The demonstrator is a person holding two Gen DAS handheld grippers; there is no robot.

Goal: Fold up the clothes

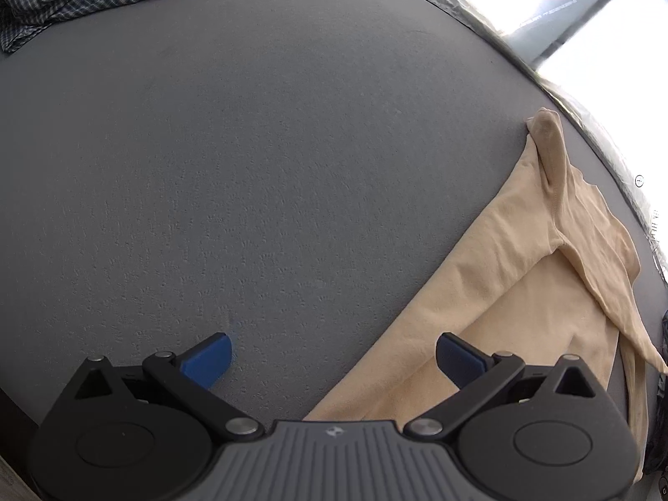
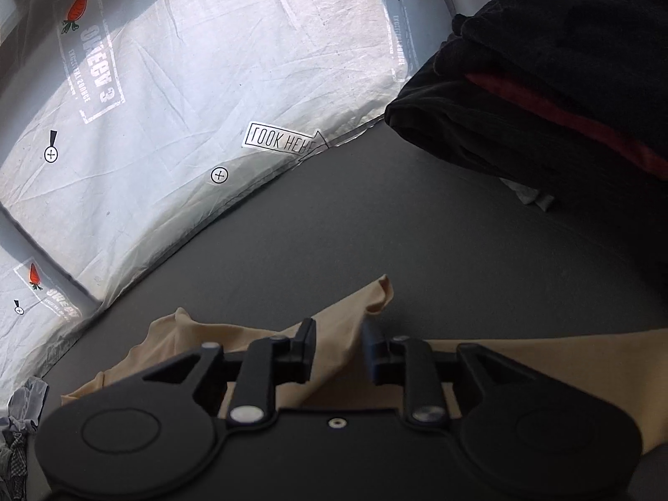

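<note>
On the grey surface: your tan garment (image 1: 522, 275) lies lengthwise toward the far edge.
Right gripper (image 2: 338, 348): jaws slightly parted, cloth between, unpinched.
Left gripper (image 1: 334, 359): jaws wide, empty.

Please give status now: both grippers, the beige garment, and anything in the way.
Left gripper open, empty. Right gripper open, jaws apart over beige garment. Garment part-folded on grey mat. Dark clothes stack aside.

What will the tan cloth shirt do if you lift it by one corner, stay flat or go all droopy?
The tan cloth shirt would probably go droopy: it already lies in soft folds, with a rumpled corner sticking up. It looks thin, so likely light for its size. Pushed across the grey textured mat, it would probably bunch up rather than slide in one piece.
</note>
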